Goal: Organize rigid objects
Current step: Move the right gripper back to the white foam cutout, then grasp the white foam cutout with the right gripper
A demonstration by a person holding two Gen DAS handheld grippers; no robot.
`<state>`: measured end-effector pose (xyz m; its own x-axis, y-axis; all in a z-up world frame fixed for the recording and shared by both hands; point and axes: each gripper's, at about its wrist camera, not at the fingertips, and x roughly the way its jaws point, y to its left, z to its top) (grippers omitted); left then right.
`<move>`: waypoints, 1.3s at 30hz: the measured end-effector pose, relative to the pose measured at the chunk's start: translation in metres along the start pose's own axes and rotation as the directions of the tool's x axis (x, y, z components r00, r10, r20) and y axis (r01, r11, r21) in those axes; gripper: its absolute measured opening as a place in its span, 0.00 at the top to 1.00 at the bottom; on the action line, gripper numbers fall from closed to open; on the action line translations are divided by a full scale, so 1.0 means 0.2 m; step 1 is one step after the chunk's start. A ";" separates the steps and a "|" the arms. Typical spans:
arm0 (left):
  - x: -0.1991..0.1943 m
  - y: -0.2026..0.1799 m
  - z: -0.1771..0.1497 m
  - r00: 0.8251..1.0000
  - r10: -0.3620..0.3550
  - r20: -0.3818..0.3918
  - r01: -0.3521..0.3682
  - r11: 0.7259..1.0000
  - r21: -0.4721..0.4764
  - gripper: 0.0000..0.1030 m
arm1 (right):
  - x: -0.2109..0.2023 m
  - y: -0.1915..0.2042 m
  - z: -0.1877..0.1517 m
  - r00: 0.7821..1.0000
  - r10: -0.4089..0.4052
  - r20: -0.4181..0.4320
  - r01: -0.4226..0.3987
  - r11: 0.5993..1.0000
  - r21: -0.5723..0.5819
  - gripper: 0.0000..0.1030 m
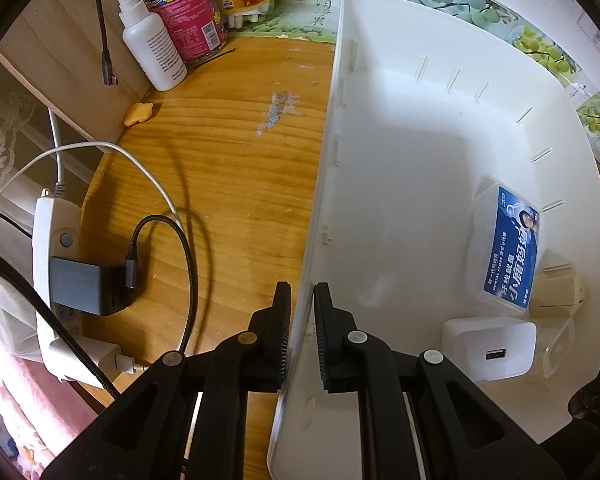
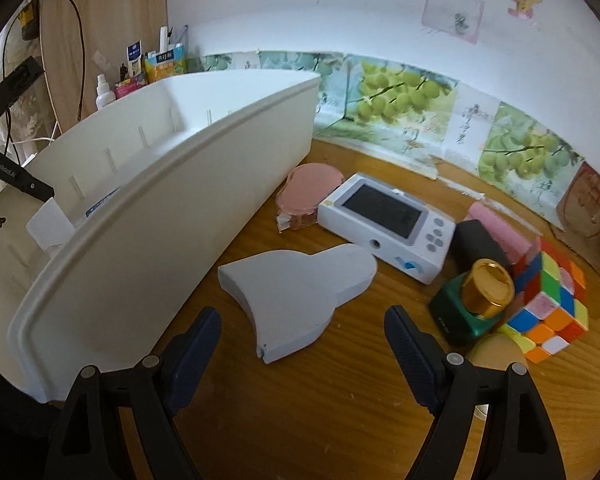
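My left gripper (image 1: pixel 302 336) is shut on the left wall of a white plastic bin (image 1: pixel 324 184), one finger outside and one inside. In the bin lie a blue-labelled floss box (image 1: pixel 506 250) and a white USB charger (image 1: pixel 488 348). In the right wrist view the same bin (image 2: pixel 160 216) stands at the left. My right gripper (image 2: pixel 304 344) is open, low over the wooden desk, with nothing between its fingers. Just ahead of it lies a flat grey bell-shaped piece (image 2: pixel 296 292). Behind that are a white device with a screen (image 2: pixel 384 224) and a pink tape dispenser (image 2: pixel 306 194).
To the right stand a green bottle with a gold cap (image 2: pixel 474 300), a Rubik's cube (image 2: pixel 548 300), a black box (image 2: pixel 476 244) and a pink block (image 2: pixel 500 232). Left of the bin are a power strip with a black charger (image 1: pixel 88 288), cables, a white spray bottle (image 1: pixel 152 44) and a pen can (image 1: pixel 192 20).
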<state>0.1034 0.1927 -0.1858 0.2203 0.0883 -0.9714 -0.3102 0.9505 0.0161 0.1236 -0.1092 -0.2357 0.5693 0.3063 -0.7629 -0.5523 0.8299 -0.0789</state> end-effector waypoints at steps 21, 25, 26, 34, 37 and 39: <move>0.02 -0.01 0.01 1.000 0.017 -0.018 -0.017 1.000 -0.002 0.86 | 0.15 -0.01 0.12 0.999 0.008 -0.039 -0.012 0.995 -0.094 0.11; 0.03 -0.01 0.01 1.000 0.017 -0.019 -0.017 1.000 -0.002 0.86 | 0.17 -0.02 0.13 0.999 0.009 -0.045 -0.013 0.997 -0.079 0.10; 0.03 -0.01 0.01 1.000 0.016 -0.020 -0.016 1.000 -0.002 0.86 | 0.17 -0.02 0.13 0.999 0.010 -0.045 -0.014 0.997 -0.078 0.10; 0.05 -0.01 0.01 1.000 0.011 -0.023 -0.012 1.000 -0.001 0.86 | 0.18 -0.03 0.13 0.998 0.034 -0.048 -0.038 0.997 -0.066 0.13; 0.04 -0.01 0.01 1.000 0.011 -0.022 -0.011 1.000 -0.002 0.86 | 0.17 -0.03 0.13 0.998 0.031 -0.046 -0.033 0.998 -0.060 0.14; 0.04 -0.01 0.01 1.000 0.009 -0.022 -0.010 1.000 -0.003 0.86 | 0.17 -0.03 0.12 0.999 0.026 -0.044 -0.028 0.998 -0.051 0.15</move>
<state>0.1074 0.1925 -0.1939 0.1969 0.0908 -0.9762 -0.3149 0.9488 0.0247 0.1607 -0.0921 -0.2452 0.5276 0.3070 -0.7921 -0.5986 0.7959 -0.0902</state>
